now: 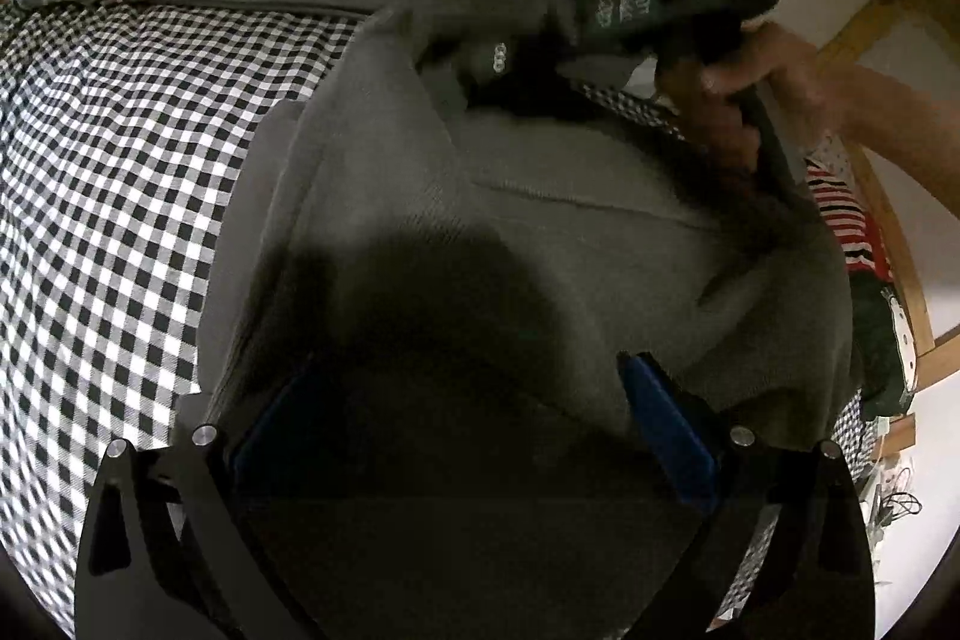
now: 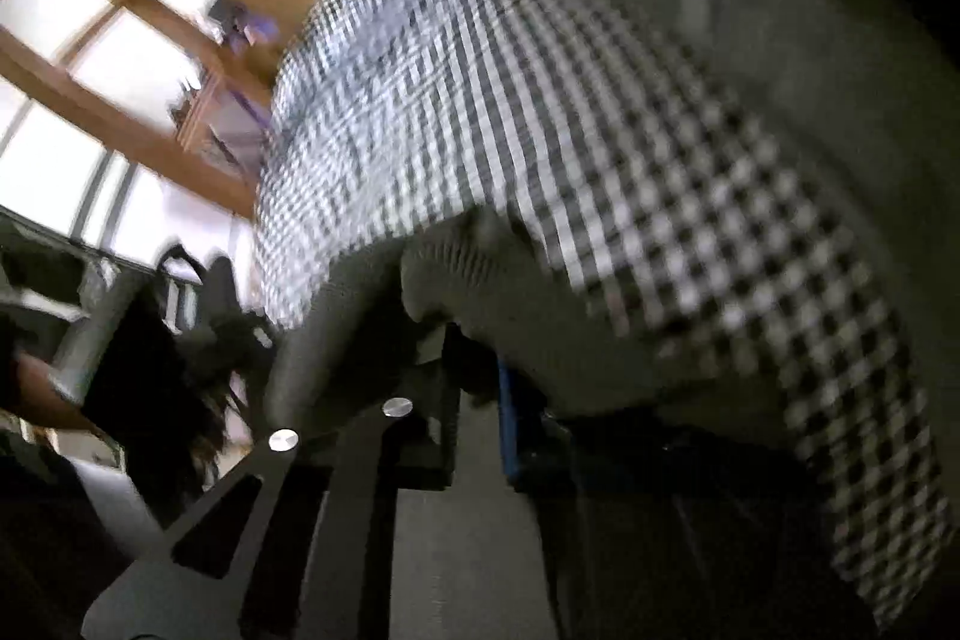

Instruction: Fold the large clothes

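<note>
A grey sweater point(image 1: 540, 232) is seen spread on a black-and-white checked bedsheet point(image 1: 120, 160), its ribbed hem bunched toward the right. The left gripper point(image 1: 456, 400) is held over the sweater body with jaws spread wide, blue pads point(image 1: 666, 430) apart, nothing pinched. The right gripper point(image 2: 474, 334) is seen with jaws drawn narrow, ribbed grey knit point(image 2: 456, 268) caught between them. A bare hand point(image 1: 738, 100) is noted gripping the right tool's handle. Wooden framing point(image 2: 150, 40) is seen beyond the bed.
</note>
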